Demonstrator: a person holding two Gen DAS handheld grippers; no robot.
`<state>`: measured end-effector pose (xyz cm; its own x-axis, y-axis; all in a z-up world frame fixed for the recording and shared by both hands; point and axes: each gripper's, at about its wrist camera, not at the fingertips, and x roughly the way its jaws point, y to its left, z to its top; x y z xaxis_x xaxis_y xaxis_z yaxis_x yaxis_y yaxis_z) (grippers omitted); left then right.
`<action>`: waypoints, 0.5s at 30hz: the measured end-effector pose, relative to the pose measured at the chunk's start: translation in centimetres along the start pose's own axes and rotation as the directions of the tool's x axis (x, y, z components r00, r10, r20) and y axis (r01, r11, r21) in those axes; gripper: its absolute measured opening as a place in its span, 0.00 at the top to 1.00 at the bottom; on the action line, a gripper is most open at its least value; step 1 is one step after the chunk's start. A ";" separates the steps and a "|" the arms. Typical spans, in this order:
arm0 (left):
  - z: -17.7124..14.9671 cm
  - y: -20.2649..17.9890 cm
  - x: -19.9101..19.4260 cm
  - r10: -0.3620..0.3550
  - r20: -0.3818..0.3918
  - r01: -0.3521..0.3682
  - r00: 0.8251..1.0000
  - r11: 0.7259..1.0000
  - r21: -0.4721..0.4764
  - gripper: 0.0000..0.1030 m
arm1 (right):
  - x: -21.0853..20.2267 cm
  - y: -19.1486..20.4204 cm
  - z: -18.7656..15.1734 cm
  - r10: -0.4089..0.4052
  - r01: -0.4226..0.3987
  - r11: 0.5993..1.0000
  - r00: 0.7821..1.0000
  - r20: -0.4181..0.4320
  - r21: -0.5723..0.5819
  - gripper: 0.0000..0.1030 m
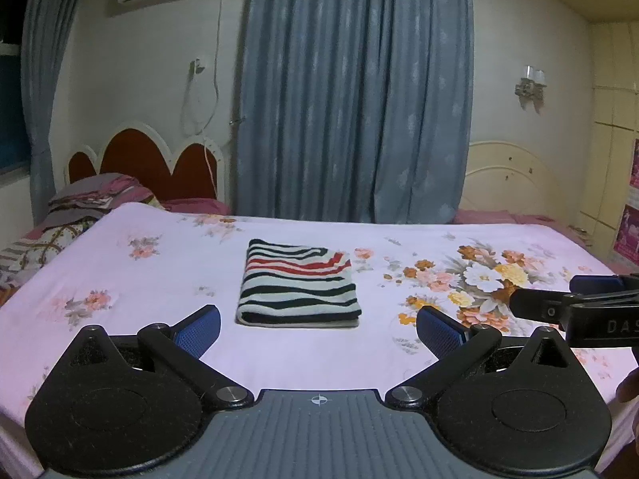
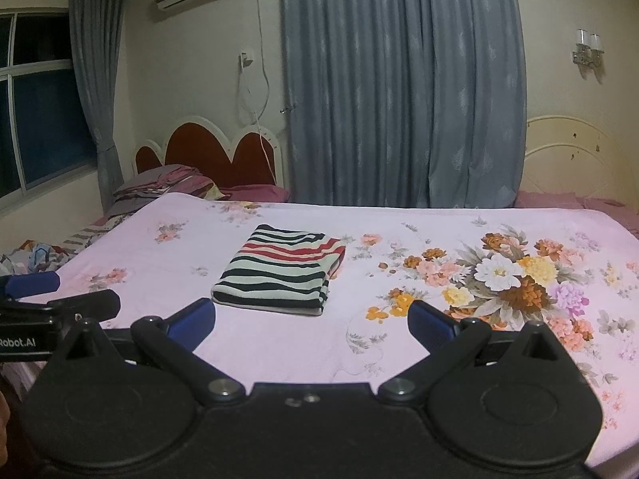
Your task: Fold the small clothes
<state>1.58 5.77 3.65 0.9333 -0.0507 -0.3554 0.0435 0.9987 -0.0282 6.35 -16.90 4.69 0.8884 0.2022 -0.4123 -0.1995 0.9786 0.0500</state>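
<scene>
A small striped garment (image 1: 297, 281), white with black and red stripes, lies folded into a neat rectangle on the pink floral bed sheet (image 1: 159, 279). It also shows in the right wrist view (image 2: 279, 269). My left gripper (image 1: 319, 329) is open and empty, just in front of the garment and not touching it. My right gripper (image 2: 311, 325) is open and empty, held near the front of the bed, with the garment ahead and a little to the left. The right gripper shows at the right edge of the left wrist view (image 1: 575, 307); the left gripper shows at the left edge of the right wrist view (image 2: 60, 299).
A pile of bedding and pillows (image 1: 80, 207) lies at the far left by a red headboard (image 1: 147, 163). Blue curtains (image 1: 351, 99) hang behind the bed. A cream headboard (image 1: 515, 175) stands at the far right. The sheet has a large flower print (image 2: 507, 279) on the right.
</scene>
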 end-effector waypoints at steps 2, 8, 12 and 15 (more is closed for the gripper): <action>0.1 0.0 0.1 -0.002 0.001 0.002 1.000 1.000 0.001 0.00 | -0.1 0.1 -0.1 -0.005 0.005 1.000 1.000 -0.001 -0.001 0.01; 0.1 -0.1 0.3 -0.004 0.002 0.004 1.000 1.000 0.000 0.00 | -0.1 0.1 0.1 -0.015 0.015 1.000 1.000 0.003 0.001 0.01; 0.1 -0.4 0.4 -0.007 0.002 0.007 1.000 1.000 0.003 0.00 | -0.1 -0.1 0.0 -0.017 0.017 1.000 1.000 0.004 -0.001 0.01; 0.1 -0.5 0.4 -0.009 0.002 0.009 1.000 1.000 0.004 0.00 | -0.2 0.0 0.0 -0.020 0.020 1.000 1.000 0.006 -0.002 0.01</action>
<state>1.97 5.28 3.64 0.9335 -0.0596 -0.3535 0.0533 0.9982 -0.0276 6.21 -16.89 4.77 0.8945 0.1823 -0.4082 -0.1822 0.9825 0.0394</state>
